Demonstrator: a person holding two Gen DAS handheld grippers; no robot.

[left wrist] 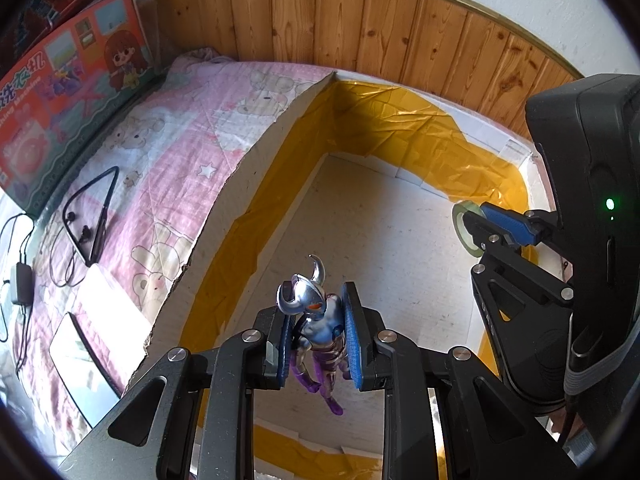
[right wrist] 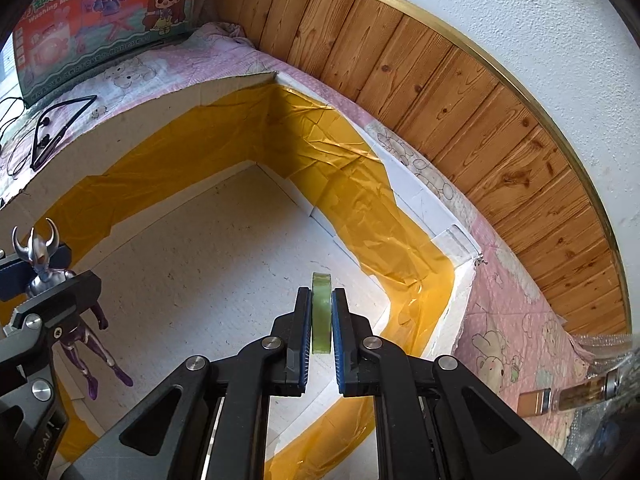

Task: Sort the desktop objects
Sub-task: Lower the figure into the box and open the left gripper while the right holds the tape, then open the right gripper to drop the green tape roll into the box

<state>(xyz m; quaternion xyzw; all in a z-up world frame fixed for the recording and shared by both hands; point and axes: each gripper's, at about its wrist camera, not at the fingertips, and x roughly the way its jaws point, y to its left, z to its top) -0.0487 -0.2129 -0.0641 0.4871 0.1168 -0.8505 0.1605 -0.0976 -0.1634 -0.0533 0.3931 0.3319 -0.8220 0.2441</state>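
My left gripper (left wrist: 318, 308) is shut on a silver and purple horned toy figure (left wrist: 316, 320), held above the floor of a white foam box (left wrist: 280, 128) lined with yellow tape. The figure also shows at the left of the right wrist view (right wrist: 52, 276). My right gripper (right wrist: 321, 300) is shut on a green roll of tape (right wrist: 321, 312), held on edge over the same box. In the left wrist view the tape roll (left wrist: 460, 216) and the right gripper (left wrist: 484, 224) show at the right, near the box's far right corner.
The box sits on a pink cartoon-print blanket (left wrist: 168, 152) against a wooden wall panel (left wrist: 400, 32). A toy washing machine carton (left wrist: 68, 92), black neckband earphones (left wrist: 92, 216), a charger (left wrist: 20, 284) and white flat items (left wrist: 80, 352) lie to the left. Small bottles (right wrist: 576, 396) lie at the right.
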